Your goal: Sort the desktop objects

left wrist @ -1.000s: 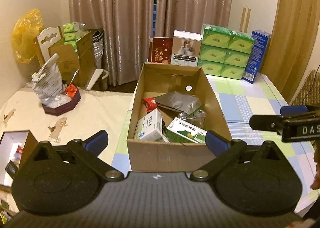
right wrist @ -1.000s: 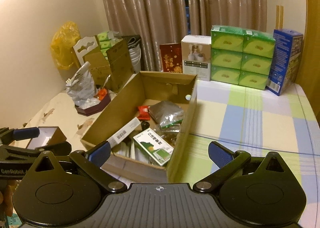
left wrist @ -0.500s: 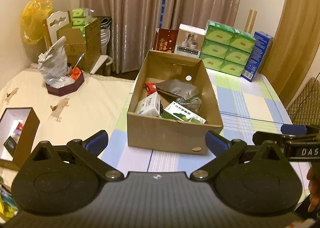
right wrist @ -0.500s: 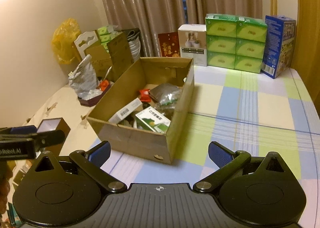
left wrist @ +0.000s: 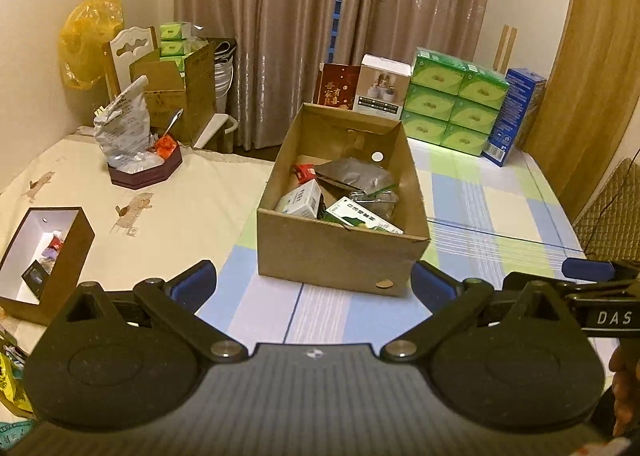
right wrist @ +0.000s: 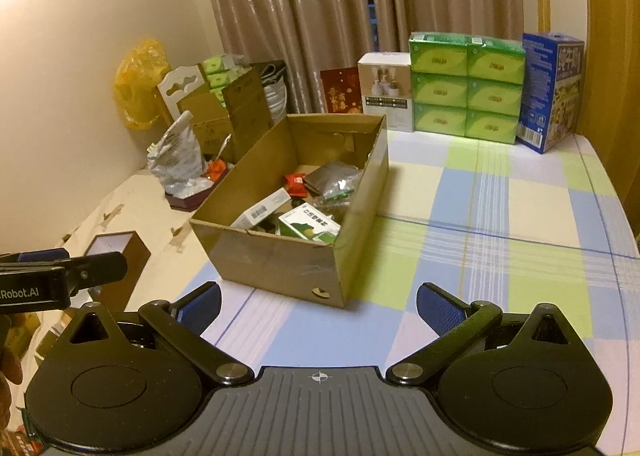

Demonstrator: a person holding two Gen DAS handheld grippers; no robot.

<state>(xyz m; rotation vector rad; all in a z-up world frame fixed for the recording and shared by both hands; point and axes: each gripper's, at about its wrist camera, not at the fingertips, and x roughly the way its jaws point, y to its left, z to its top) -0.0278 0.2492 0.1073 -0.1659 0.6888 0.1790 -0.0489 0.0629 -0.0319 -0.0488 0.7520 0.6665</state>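
The cardboard box [left wrist: 340, 224] sits mid-frame on the checked desk [right wrist: 500, 216], holding a green-and-white carton [left wrist: 362, 218], a white carton [left wrist: 300, 202], a grey foil pouch [left wrist: 354, 176] and a small red packet [left wrist: 305, 172]; the left claw [left wrist: 312, 282] and right claw [right wrist: 318, 306] both hang spread apart and empty, low in frame; the cartons look light and stiff, best pinched across their narrow sides; the pouch looks limp and slippery, so take it by an edge.

Both grippers: black body w/ round pivot discs, silver screws, blue finger pads [left wrist: 194, 284], white lettering.
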